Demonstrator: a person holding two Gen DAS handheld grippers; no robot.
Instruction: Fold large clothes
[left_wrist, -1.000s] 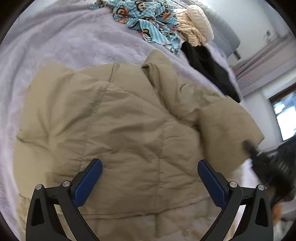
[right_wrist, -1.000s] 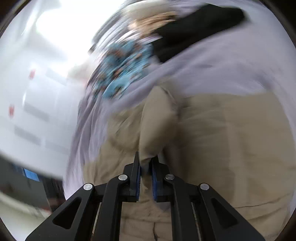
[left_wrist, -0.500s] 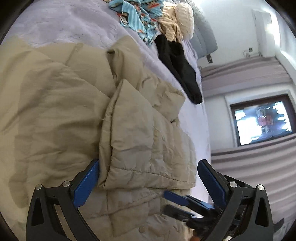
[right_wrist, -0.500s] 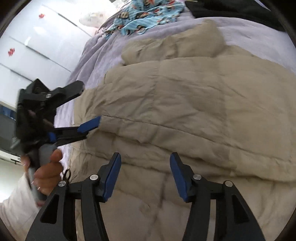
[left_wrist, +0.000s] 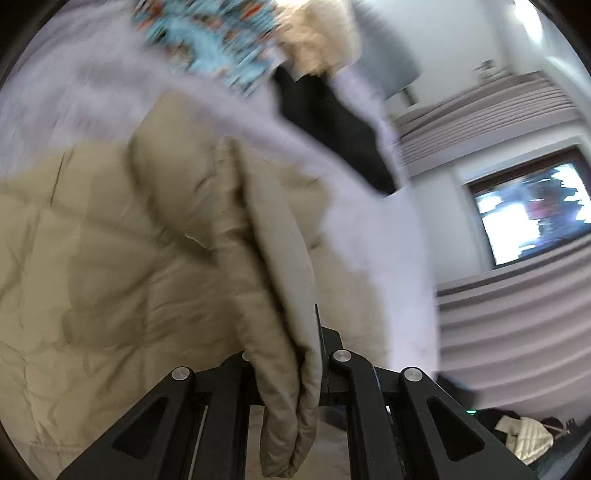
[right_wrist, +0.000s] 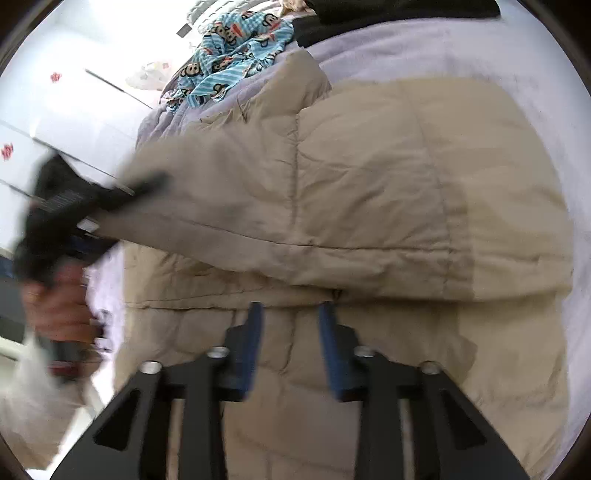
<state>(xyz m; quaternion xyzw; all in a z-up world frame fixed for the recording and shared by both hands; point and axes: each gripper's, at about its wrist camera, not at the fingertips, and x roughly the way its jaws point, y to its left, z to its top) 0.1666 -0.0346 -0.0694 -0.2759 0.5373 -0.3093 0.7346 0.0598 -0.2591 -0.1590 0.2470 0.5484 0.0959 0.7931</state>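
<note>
Right wrist view: the tan quilted coat (right_wrist: 369, 192) lies across the bed (right_wrist: 461, 48), its folded hem just ahead of the right gripper (right_wrist: 291, 343), whose jaws are closing with nothing pinched yet. The left gripper (left_wrist: 295, 369) is clamped on the coat's sleeve at the bed's left edge.

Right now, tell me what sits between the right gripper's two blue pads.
In the right wrist view, the right gripper is closing, and only the beige quilted jacket lies in the gap, its fabric not yet pinched by the pads.

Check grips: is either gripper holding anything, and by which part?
The left gripper is shut on the tan jacket, pinching a sleeve end. The right gripper is closing over the jacket, holding nothing yet.
</note>
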